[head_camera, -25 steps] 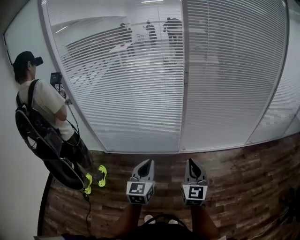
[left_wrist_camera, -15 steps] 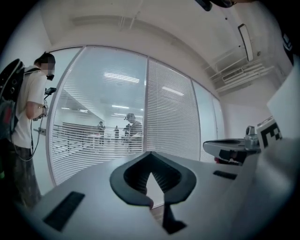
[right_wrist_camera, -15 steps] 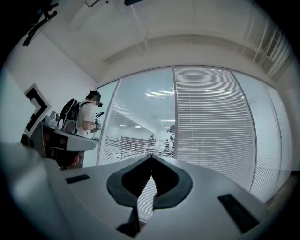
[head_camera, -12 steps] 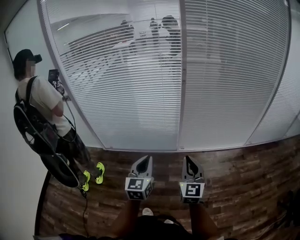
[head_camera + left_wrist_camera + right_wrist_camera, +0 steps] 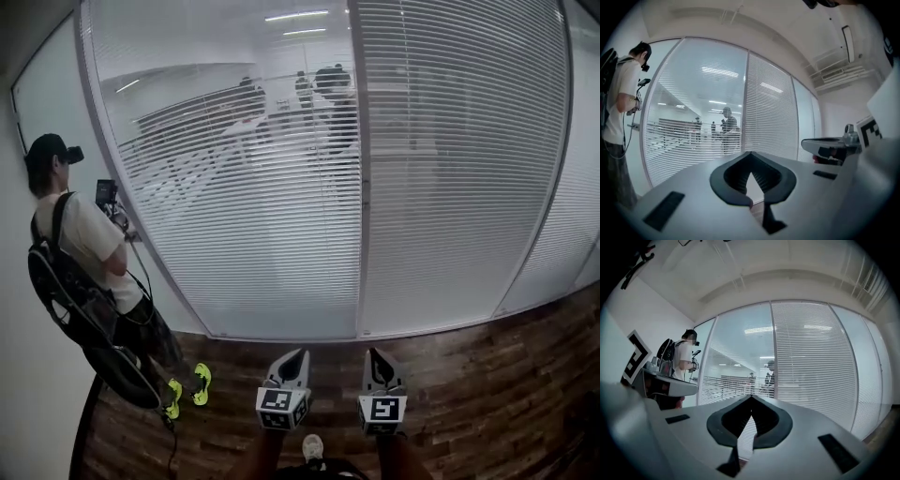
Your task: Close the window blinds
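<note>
Head view: blinds [image 5: 262, 234] lowered, slats seemingly part-open.

Floor check: dark wood planks along the foot of the glass wall.

I'm looking down at the plank floor [image 5: 487, 375], which is curving across the bottom of the head view and meeting the grey bottom rail [image 5: 281, 335] of the glass wall. At the left a person [image 5: 89, 253] is standing on the planks in yellow-green shoes [image 5: 202, 382], close to that rail. A thin dark cable [image 5: 174, 445] is trailing over the boards just beside the nearer shoe and running toward the lower edge. A pale shoe tip [image 5: 314, 448] is showing at bottom centre, resting on the planks.
</note>
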